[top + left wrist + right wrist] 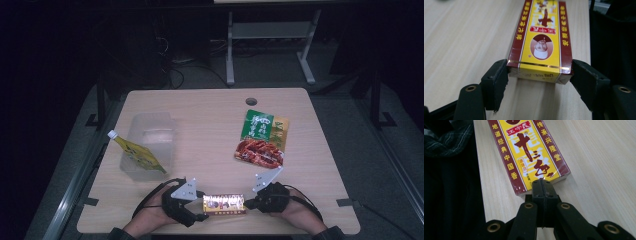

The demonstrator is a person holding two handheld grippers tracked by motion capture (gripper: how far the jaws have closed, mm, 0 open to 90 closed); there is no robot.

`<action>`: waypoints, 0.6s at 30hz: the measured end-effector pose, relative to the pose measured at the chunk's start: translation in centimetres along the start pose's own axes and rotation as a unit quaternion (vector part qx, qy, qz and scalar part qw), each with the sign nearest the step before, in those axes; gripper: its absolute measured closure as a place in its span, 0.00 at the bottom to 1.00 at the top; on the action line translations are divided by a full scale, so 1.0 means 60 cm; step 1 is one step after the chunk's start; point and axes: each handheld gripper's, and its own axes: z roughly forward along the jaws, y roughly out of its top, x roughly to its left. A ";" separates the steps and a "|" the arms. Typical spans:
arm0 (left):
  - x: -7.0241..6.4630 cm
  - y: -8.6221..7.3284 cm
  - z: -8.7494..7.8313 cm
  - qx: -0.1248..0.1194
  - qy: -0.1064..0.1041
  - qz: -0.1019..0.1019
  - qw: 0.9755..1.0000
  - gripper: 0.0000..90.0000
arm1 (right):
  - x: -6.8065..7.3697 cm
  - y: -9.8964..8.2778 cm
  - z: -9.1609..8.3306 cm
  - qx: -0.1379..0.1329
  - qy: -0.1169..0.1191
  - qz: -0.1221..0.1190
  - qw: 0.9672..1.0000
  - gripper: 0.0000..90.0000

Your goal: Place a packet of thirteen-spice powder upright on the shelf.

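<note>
Your left gripper (540,77) pinched the end of the box (541,40) at the table's (210,115) near edge. Your right gripper (545,185), pressed together, touched its other end. The clear tub (150,145) held a yellow pouch (136,152).

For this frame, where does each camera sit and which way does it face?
High view: above the person's side, looking forward and down on the table; both hands, left claw and right claw enter from below.
Left gripper view: on the left claw, looking along the spice box; jaws flank its end.
Right gripper view: on the right claw, shut at the box's other end.
Shared: all three views show the same box.
</note>
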 end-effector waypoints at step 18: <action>0.033 0.037 -0.054 -0.137 0.008 -0.001 0.991 0.62 | -0.013 0.028 0.023 -0.006 0.004 -0.007 1.000 1.00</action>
